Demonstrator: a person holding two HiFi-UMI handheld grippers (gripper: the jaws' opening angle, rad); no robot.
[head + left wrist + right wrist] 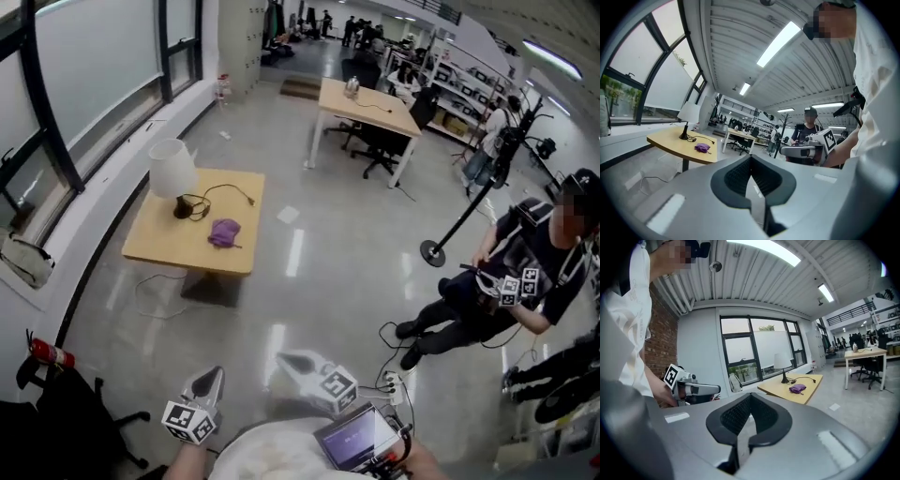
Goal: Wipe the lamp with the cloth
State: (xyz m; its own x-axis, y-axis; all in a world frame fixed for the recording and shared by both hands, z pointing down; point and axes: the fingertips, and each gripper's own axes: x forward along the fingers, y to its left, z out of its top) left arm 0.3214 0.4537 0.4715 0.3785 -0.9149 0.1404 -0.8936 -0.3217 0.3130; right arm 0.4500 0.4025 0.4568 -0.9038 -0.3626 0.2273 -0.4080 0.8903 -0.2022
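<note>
1. Pale wood: the table [164,251] stands at about 10 o'clock in the head view, beside the window wall and well apart from both grippers.
2. The lamp [172,171] has a white shade on a dark base. It stands upright on the table top toward its 11 o'clock corner, and its black cord [230,191] loops over the wood toward 3 o'clock.
3. The purple cloth [224,232] lies crumpled on the table at about 4 o'clock from the lamp's base. It is near the base but apart from it, and nothing holds it.
4. The left gripper [217,373] sits at 7 o'clock along the head view's lower edge, pointing toward 12 o'clock. In the left gripper view its jaws meet at the tips with nothing between them. The table, lamp and cloth show far off there at about 9 o'clock.
5. The right gripper [284,358] sits at 6 o'clock, near the left one, pointing toward 11 o'clock. Its jaws are pressed together and empty. In the right gripper view the lamp and cloth show in the distance at 2 o'clock, and the left gripper at 9 o'clock.
6. A second table [370,108] stands at 1 o'clock in the head view. Another person [497,267] stands at 3 o'clock, holding a marker-cubed gripper of their own.
</note>
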